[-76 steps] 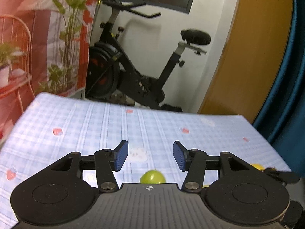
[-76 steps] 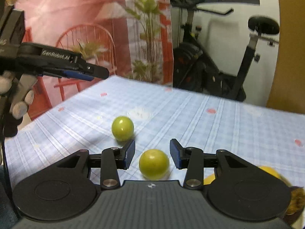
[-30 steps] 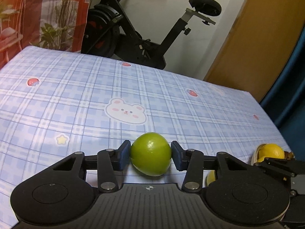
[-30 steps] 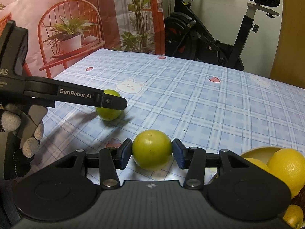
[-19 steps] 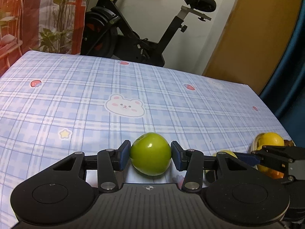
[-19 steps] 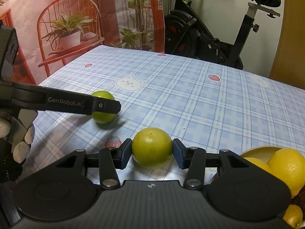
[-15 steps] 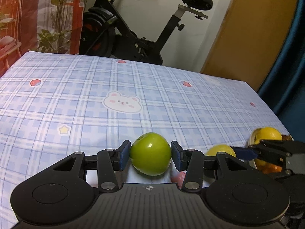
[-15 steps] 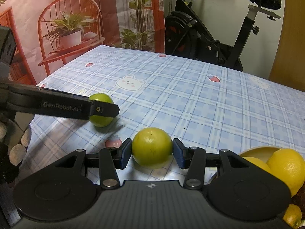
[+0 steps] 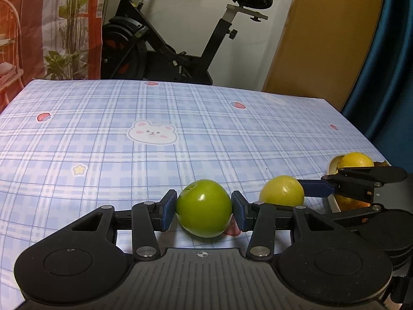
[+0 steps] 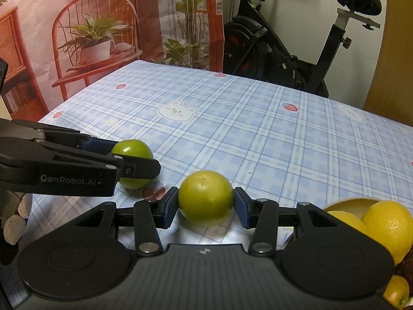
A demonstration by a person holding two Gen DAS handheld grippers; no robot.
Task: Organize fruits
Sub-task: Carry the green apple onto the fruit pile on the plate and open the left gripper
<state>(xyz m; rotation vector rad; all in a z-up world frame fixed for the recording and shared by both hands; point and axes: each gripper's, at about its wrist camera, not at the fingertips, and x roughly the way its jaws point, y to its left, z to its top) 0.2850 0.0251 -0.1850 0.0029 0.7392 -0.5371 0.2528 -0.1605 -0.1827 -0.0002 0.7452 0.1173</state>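
So you've got both grippers angled down toward the table, side by side and pretty close together. Your left gripper (image 9: pixel 204 208) has its blue pads pressed right against the sides of a green fruit (image 9: pixel 204 208), jaws only as far apart as the fruit is wide, and the fruit sits low over the tablecloth (image 9: pixel 180 118) near the front edge (can't tell if it's touching the cloth or just off it). Your right gripper (image 10: pixel 206 198) is doing the same thing with a yellow-green fruit (image 10: pixel 206 198), pads snug on both sides. From the right wrist view you can see the left gripper coming in from the left, the green fruit poking out between its fingers, and a bit of a gloved hand (image 10: pixel 15 222) at the far left edge. From the left wrist view the right gripper reaches in from the right with its fruit just beside yours. Off at the near right there's a bowl (image 10: pixel 348 203) with yellow citrus (image 10: pixel 387 222) piled in it, just beside the right gripper. The cloth is a blue plaid with a little bear face (image 9: pixel 152 132), strawberries and a star printed on it. Behind the table there's a black exercise bike (image 9: pixel 165 41) against a white wall, a printed backdrop (image 10: pixel 90 33) with a red chair and potted plants on the left, a wooden panel and a dark blue curtain (image 9: pixel 387 64) on the right.
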